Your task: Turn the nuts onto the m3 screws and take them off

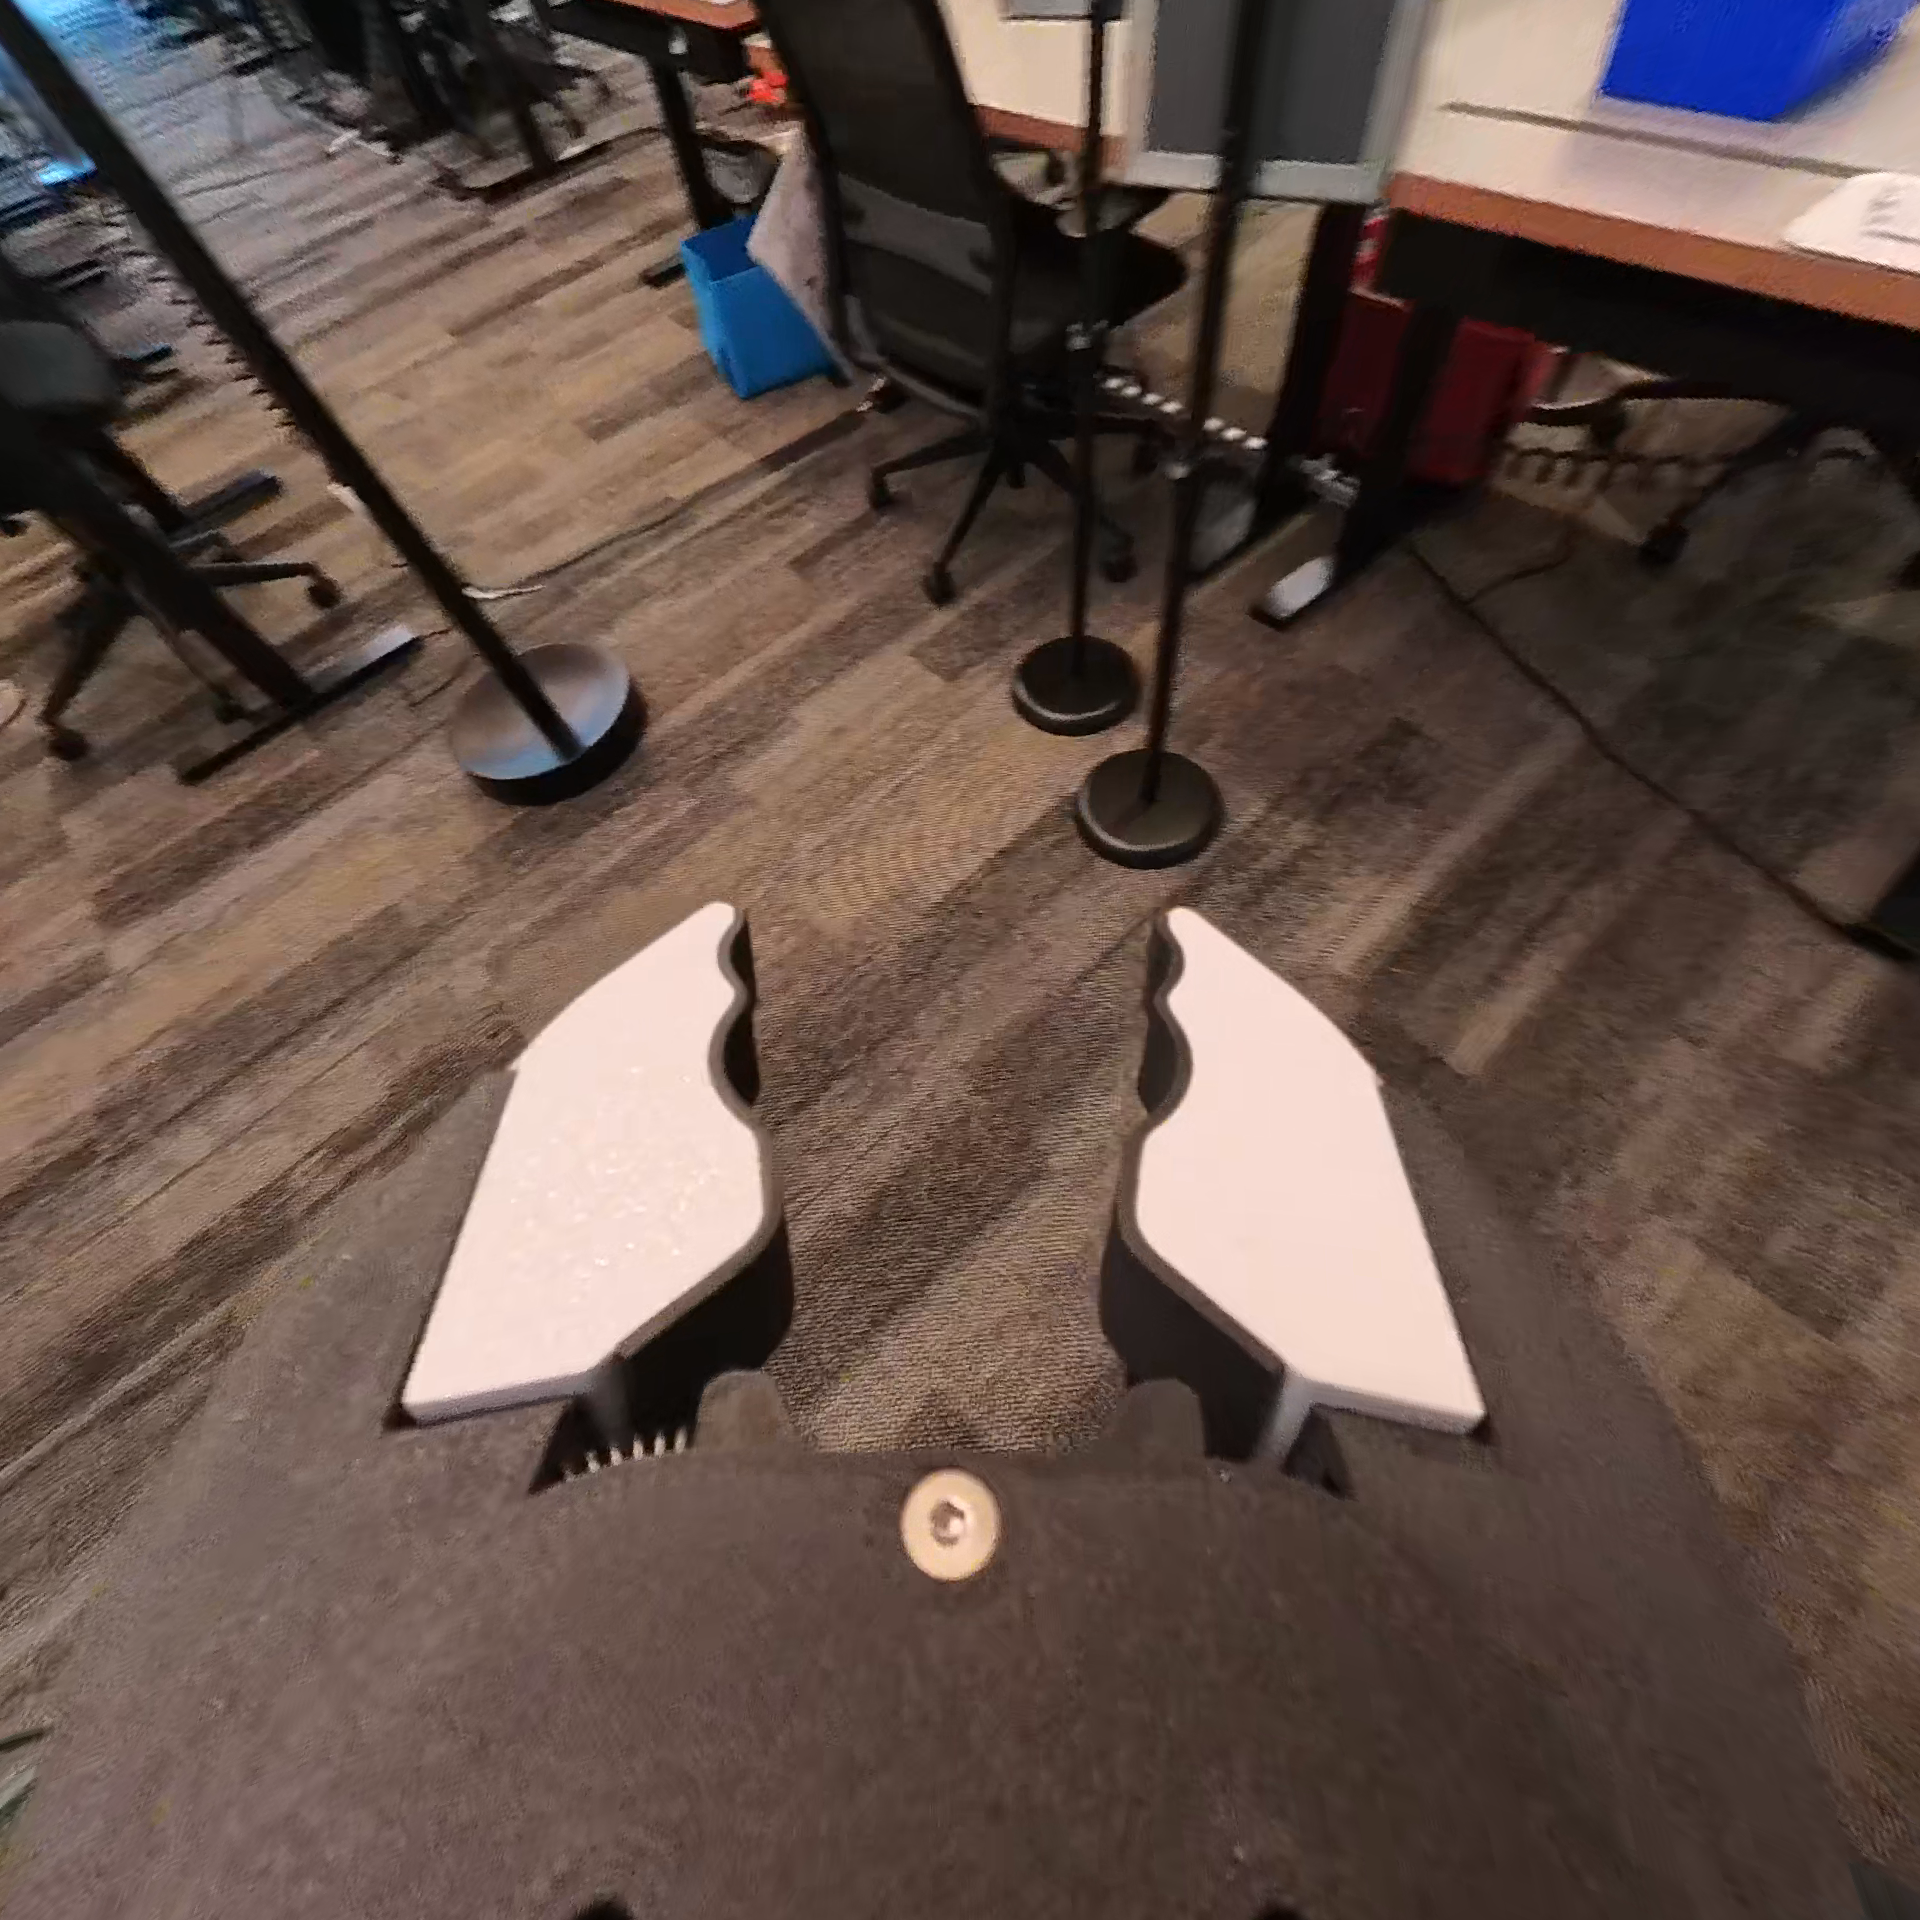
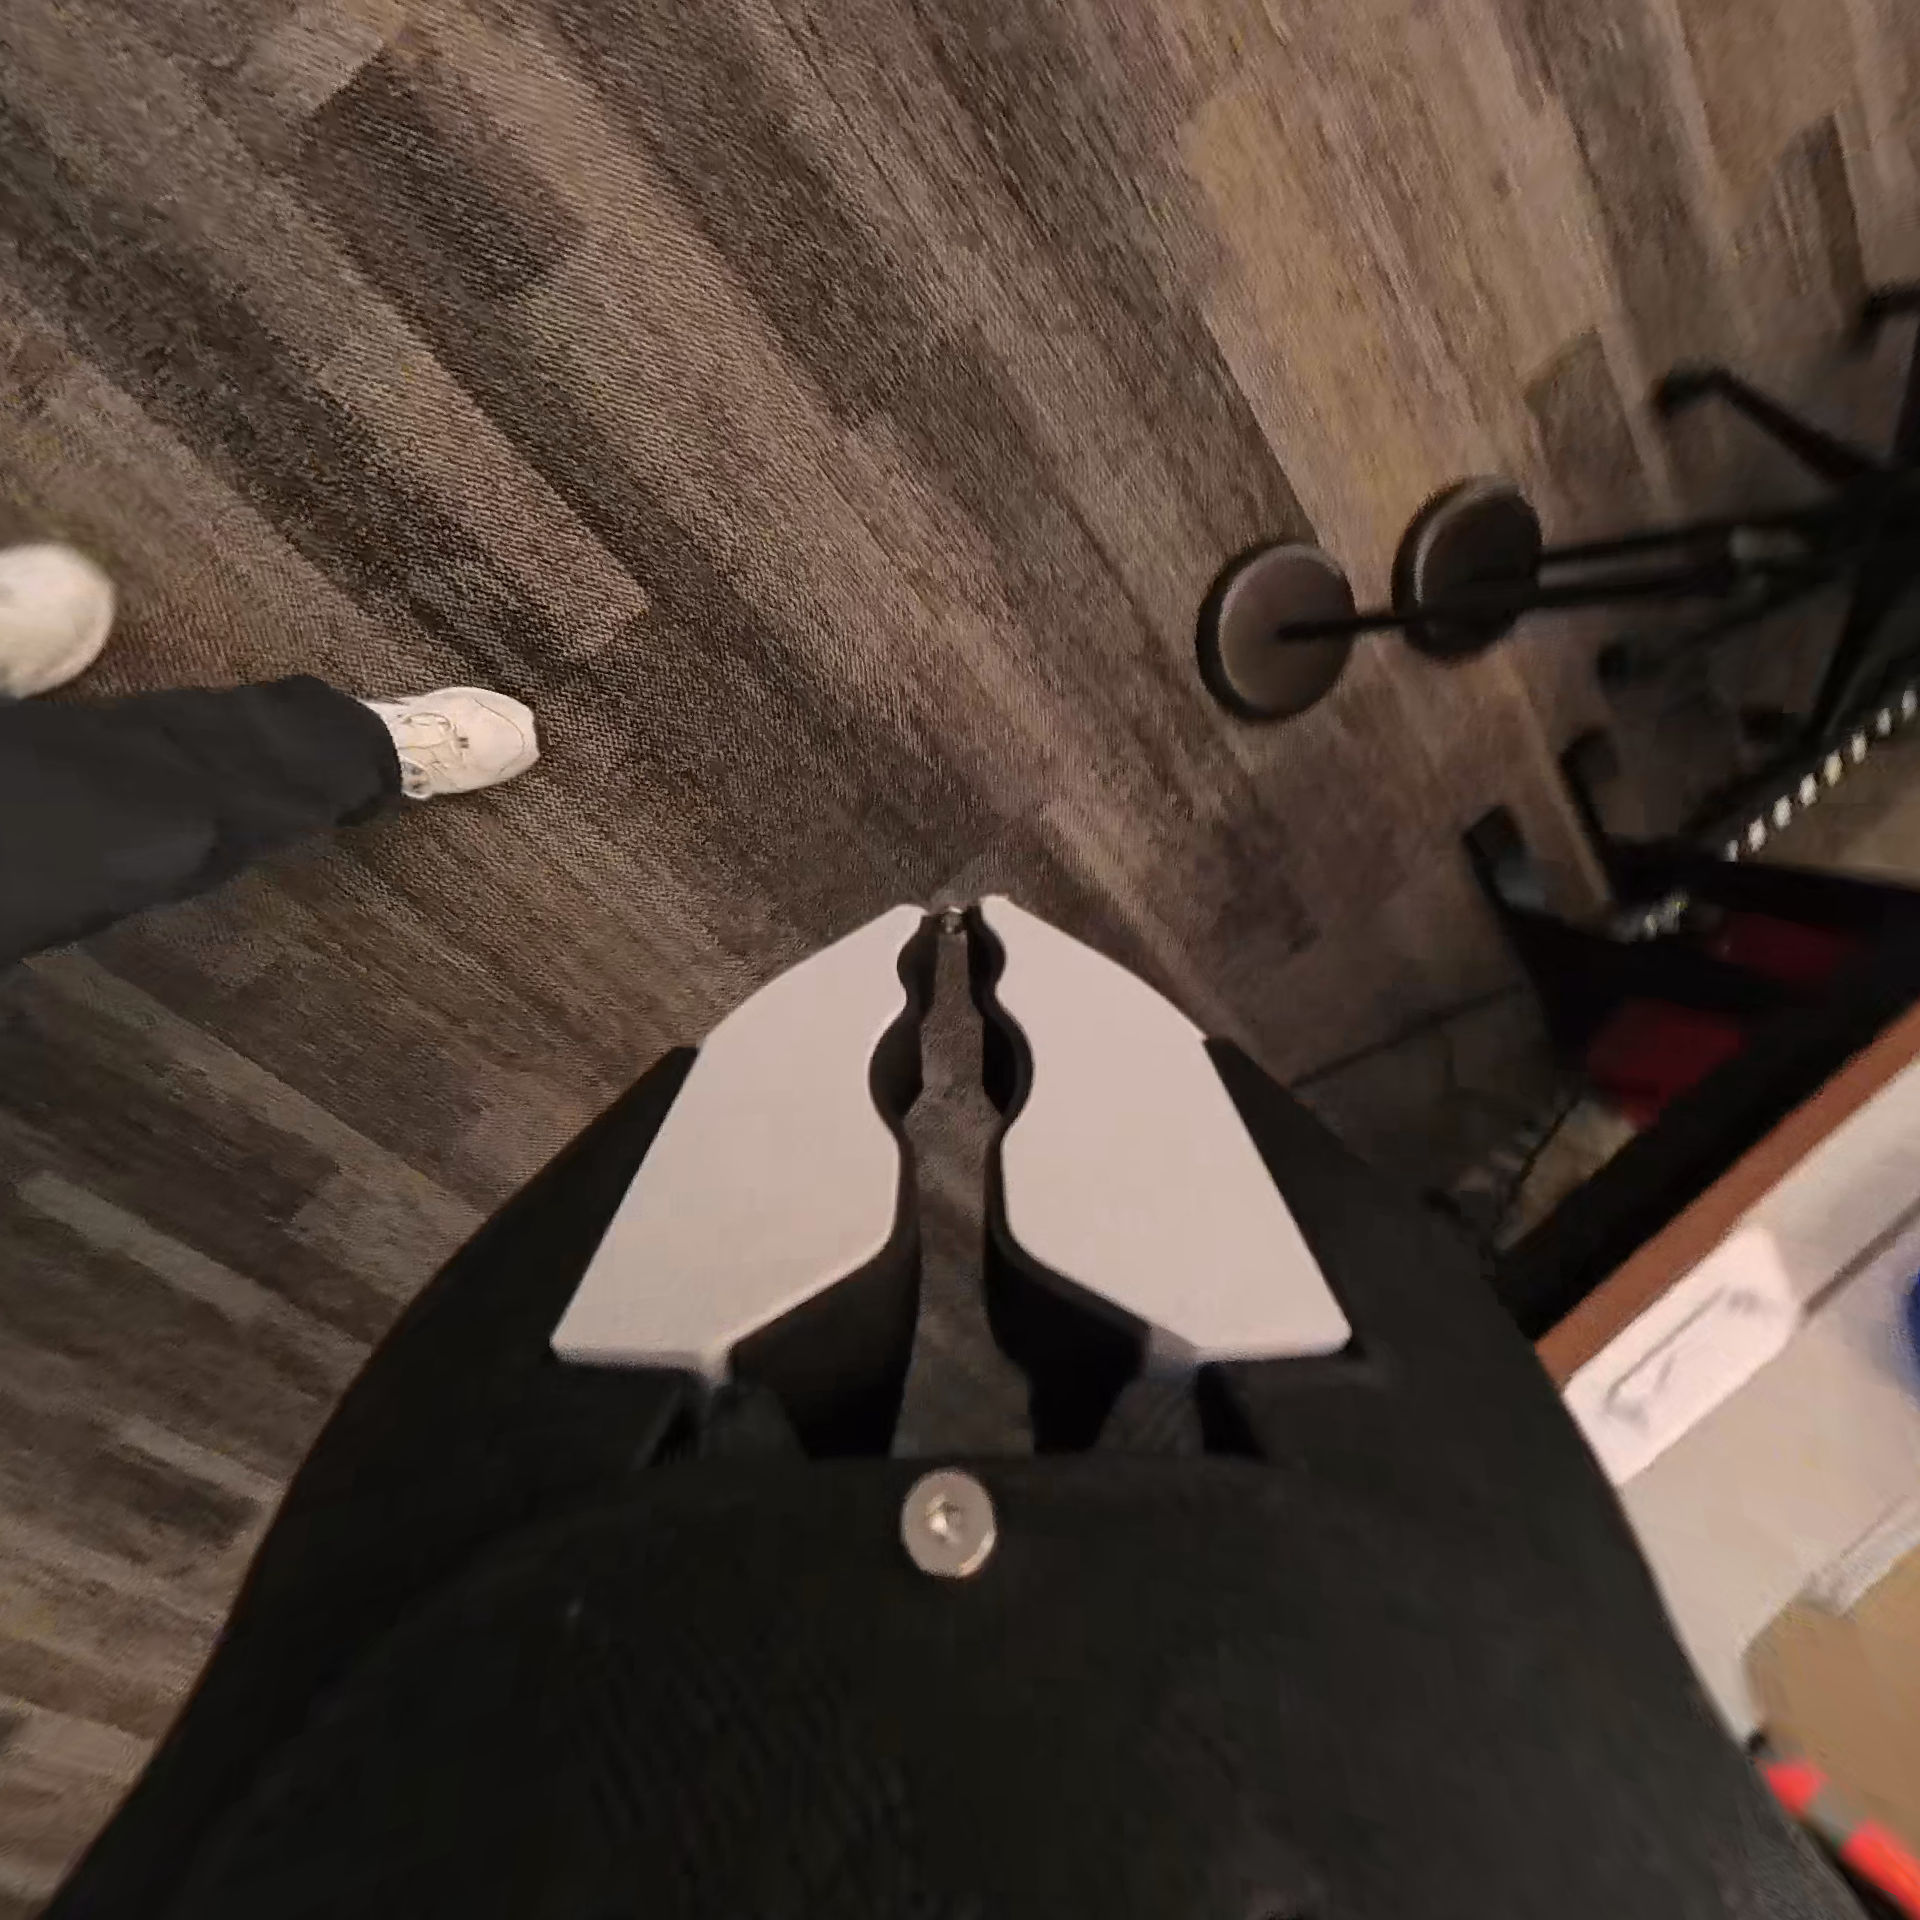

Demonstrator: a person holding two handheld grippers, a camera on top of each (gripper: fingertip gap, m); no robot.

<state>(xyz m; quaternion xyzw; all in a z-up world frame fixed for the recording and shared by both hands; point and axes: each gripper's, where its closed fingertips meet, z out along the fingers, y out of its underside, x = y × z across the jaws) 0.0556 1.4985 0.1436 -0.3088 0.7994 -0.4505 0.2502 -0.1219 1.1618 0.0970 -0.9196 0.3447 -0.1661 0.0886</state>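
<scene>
A: What does the left gripper show?

B: Its two white fingers stand wide apart with nothing between them, above a grey-brown carpet. Beyond stand three black round-based stands, a black office chair, a blue bin and a table with a blue box and a sheet of paper on it.

A: Any writing to read?

B: The paper bears print, but it is too blurred to make out. No brand shows anywhere.

A: And the right gripper?

B: Its fingers are pressed nearly together, and at the very tips they pinch a tiny metal piece. It is too small to tell whether it is a nut or a screw. It hangs over the carpet, away from the table at the right edge.

A: Anything else?

B: A person's dark trouser leg and white shoe at left, and two stand bases farther off.
</scene>
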